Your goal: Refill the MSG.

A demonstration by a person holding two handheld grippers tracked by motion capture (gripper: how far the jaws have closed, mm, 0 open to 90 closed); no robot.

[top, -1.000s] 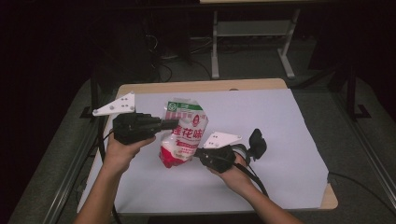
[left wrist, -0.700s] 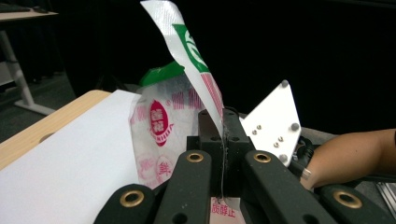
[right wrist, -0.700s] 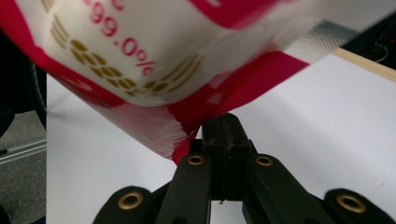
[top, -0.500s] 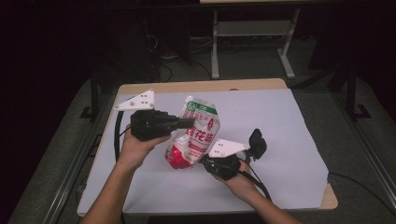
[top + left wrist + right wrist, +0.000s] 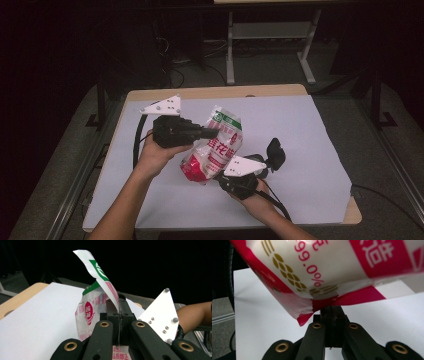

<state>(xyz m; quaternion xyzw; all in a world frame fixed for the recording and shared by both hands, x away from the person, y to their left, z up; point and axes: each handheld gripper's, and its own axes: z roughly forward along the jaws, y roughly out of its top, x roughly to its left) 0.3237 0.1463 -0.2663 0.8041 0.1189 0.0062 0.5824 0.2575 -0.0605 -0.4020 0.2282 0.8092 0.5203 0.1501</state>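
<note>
Two grippers clamp one bag (image 5: 212, 147) above the white sheet (image 5: 300, 145): my left gripper (image 5: 212, 133) pinches its green top edge, my right gripper (image 5: 220, 177) its red bottom seam. Long axis slants, top toward the far side. Readable print: "99.0%", red Chinese characters.

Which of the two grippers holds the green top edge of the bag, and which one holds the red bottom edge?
The left gripper pinches the green top edge of the bag. The right gripper, lower on the table, pinches its red bottom seam.
</note>
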